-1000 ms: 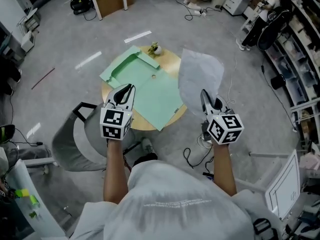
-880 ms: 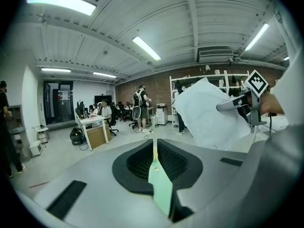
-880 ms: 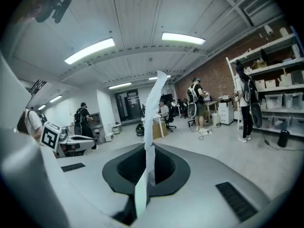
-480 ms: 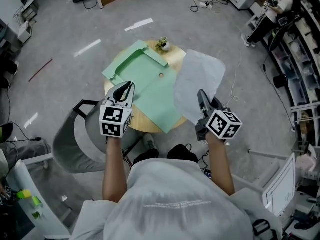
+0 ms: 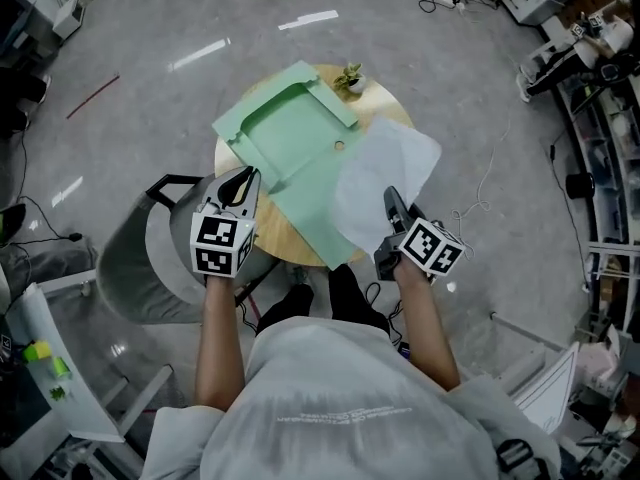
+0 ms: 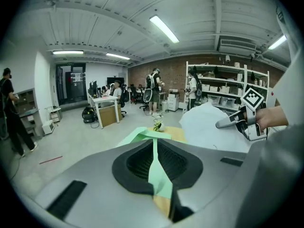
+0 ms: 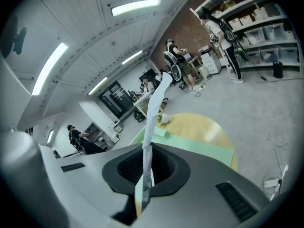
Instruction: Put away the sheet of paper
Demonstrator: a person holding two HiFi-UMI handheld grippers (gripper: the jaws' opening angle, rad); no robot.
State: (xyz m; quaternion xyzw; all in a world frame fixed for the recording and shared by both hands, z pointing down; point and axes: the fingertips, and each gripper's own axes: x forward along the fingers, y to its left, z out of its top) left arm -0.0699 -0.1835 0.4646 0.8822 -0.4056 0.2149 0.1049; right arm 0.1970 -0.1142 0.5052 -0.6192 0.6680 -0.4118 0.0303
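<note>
Paper was the whole concern. The sheet of paper [image 5: 385,173] was pinched by its near edge in my right gripper [image 5: 392,198], fingers clenched on it. It spread over the right part of the open green folder [image 5: 285,138] on the round desk [image 5: 385,100].

To do this well, I judged, I had to bring the sheet in low and flat, lead with its free far edge, and keep clear of the small plant [image 5: 350,76] at the far rim.

My left gripper [image 5: 248,176] sat at the folder's near-left edge, fingers all but together, with a thin green strip in the slot. Whether they pinched the folder I could not tell. That edge wanted steadying, I thought, so the folder would not skate as the sheet slid on.
</note>
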